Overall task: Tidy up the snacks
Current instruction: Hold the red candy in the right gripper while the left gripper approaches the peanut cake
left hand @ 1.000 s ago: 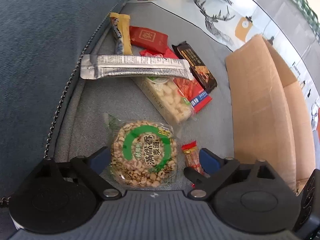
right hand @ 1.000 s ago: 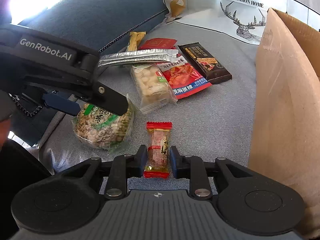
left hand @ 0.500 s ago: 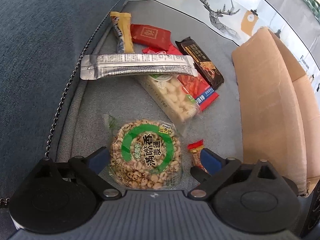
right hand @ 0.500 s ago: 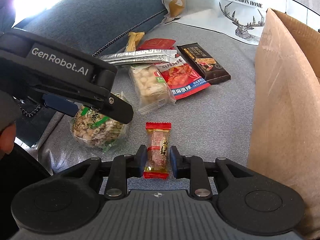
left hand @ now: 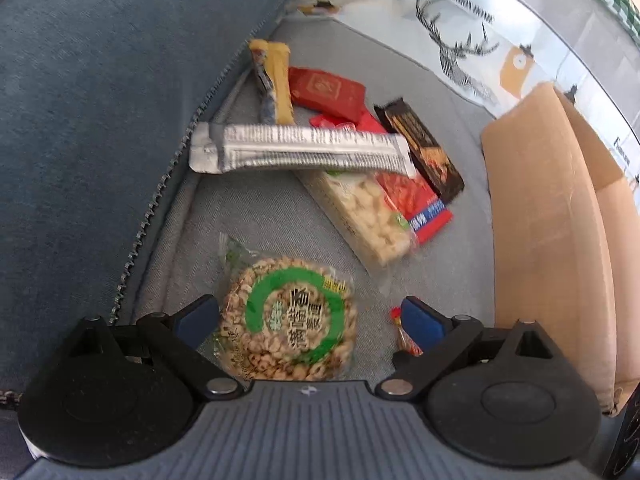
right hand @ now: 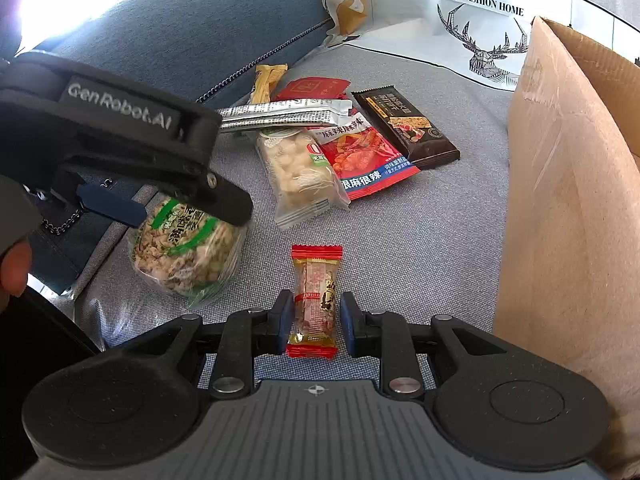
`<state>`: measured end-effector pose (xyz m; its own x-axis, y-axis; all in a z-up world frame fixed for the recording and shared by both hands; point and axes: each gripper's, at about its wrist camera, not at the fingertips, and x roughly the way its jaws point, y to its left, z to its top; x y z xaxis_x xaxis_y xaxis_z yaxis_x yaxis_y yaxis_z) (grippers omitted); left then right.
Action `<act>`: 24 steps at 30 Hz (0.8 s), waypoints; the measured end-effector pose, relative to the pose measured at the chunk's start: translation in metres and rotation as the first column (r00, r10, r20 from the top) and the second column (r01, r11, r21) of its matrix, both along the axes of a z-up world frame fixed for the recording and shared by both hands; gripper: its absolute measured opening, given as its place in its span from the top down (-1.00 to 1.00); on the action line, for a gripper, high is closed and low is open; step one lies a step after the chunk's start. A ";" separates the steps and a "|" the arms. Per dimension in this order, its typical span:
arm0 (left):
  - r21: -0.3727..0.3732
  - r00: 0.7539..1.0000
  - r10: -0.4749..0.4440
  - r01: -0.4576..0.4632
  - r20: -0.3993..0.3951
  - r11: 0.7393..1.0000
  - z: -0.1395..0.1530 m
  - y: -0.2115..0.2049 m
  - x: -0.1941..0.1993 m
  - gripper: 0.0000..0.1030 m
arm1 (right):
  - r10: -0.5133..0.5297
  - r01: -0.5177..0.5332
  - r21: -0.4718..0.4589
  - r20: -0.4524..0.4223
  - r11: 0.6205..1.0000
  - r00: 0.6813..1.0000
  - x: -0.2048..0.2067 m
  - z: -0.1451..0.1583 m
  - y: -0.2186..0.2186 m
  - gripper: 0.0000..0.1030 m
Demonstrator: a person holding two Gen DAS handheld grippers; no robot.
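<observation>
Grey sofa seat [right hand: 420, 240], blue cushion [right hand: 192, 20] upper left, cardboard box [right hand: 568, 200] right. Left gripper [left hand: 310, 322] spread wide around puffed-grain cake [left hand: 292, 324]; right gripper [right hand: 314, 316] narrow around red candy [right hand: 315, 300], pad contact unclear.

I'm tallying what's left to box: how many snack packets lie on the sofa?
8: puffed-grain disc and small candy nearest; behind them peanut pack, spicy red bag, dark bar, silver stick, yellow bar, red packet. Others may hide underneath.

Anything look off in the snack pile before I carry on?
Nothing torn or spilled. The silver packet lies crosswise on top of the clear nut packet and red bag, so the pile is untidy rather than damaged.
</observation>
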<state>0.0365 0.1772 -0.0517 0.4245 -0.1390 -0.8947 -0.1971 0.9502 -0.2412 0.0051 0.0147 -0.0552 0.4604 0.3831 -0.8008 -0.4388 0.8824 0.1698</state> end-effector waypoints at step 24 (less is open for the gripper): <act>0.051 0.999 -0.020 0.022 -0.051 0.998 -0.004 -0.005 0.006 -0.93 | -0.005 0.005 0.002 -0.002 1.000 1.000 0.001 0.000 0.000 0.46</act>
<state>0.0424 0.1723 -0.0561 0.3763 -0.1010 -0.9210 -0.1875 0.9652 -0.1824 0.0059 0.0150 -0.0548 0.4608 0.3821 -0.8010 -0.4341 0.8843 0.1721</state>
